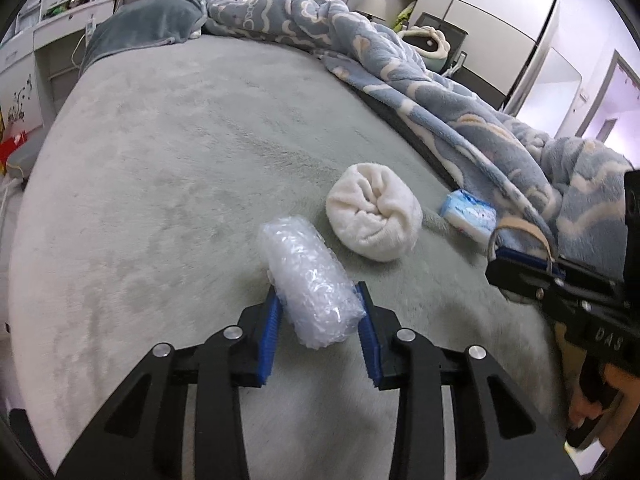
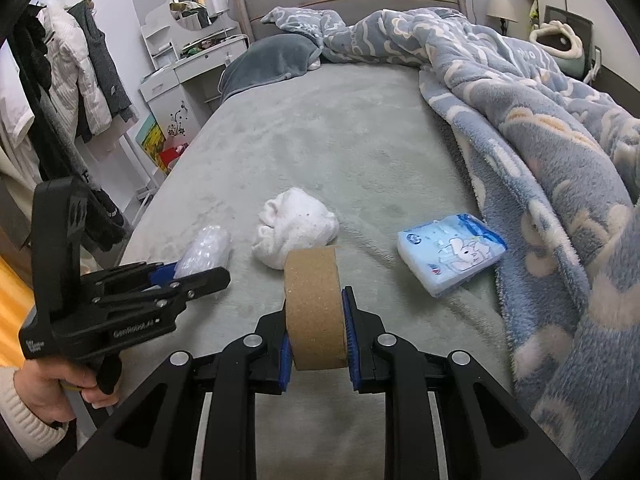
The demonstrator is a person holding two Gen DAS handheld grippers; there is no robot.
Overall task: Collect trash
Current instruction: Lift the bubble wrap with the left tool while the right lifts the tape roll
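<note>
On bed (image 2: 320,140) | left claw (image 1: 318,312) pinching one bubble-wrap roll (image 1: 308,280) | right claw (image 2: 316,320) pinching one cork ring (image 2: 314,304)

Coats (image 2: 72,80) cut off at left edge, dresser (image 1: 24,60) clutter too small

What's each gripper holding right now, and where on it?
Left gripper pinches the bubble wrap bundle across its near end. Right gripper clamps the brown tape roll on its flat sides.
</note>
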